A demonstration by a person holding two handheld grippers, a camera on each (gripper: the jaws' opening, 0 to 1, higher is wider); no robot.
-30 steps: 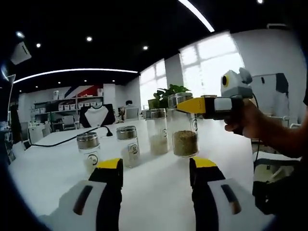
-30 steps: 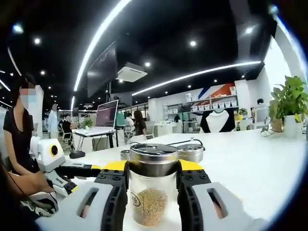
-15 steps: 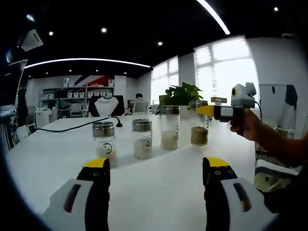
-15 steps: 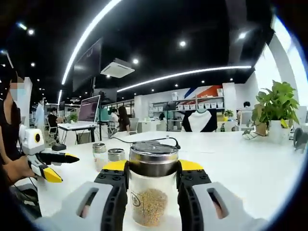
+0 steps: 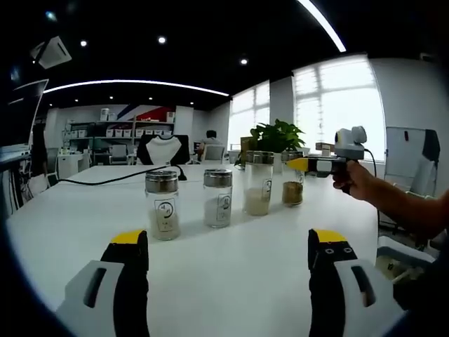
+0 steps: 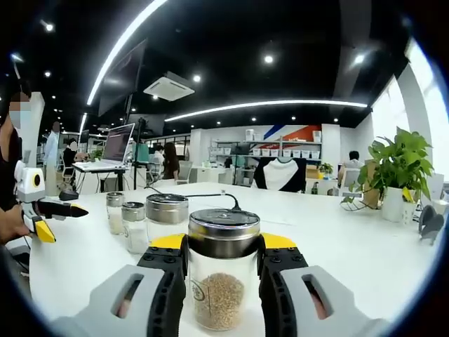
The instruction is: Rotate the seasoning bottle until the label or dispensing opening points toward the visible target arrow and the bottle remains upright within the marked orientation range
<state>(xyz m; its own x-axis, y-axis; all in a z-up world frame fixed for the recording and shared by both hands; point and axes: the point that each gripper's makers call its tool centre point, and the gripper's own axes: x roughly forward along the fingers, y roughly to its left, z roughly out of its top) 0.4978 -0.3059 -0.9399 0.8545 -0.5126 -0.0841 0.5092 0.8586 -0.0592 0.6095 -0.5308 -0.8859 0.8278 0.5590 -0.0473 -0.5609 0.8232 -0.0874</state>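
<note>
Right gripper (image 6: 223, 254) pinching the seasoning bottle (image 6: 223, 277) between its yellow-tipped black fingers (image 6: 168, 263), one finger pressed to each side just under the metal lid. Bottle upright on the white desk (image 6: 365, 249), clear glass, brown granules in the lower part, small round label facing the right gripper view, slightly left of centre. Just behind it on the left, three more jars in a row: a large jar with a metal lid (image 6: 166, 217), then a smaller jar (image 6: 133, 226), then the farthest jar (image 6: 115, 213). Beyond those, at the left edge, the left gripper (image 6: 57, 219) held by a hand, fingers spread with nothing between them. In the left gripper view, left gripper (image 5: 228, 242) with fingers (image 5: 130, 263) wide apart over bare desk (image 5: 231, 274), touching nothing. Ahead, four jars in a line: nearest jar (image 5: 162, 203), second jar (image 5: 217, 197), third jar (image 5: 259, 182), and the seasoning bottle (image 5: 292, 188) last, gripped near its top by the right gripper (image 5: 300, 164) reaching in from the right in a hand (image 5: 354, 180). Black cable (image 5: 116, 179) lying across the far desk, potted plant (image 5: 275, 137) behind the jars by bright windows. Shelves and people seated at other desks far back in the room.
</note>
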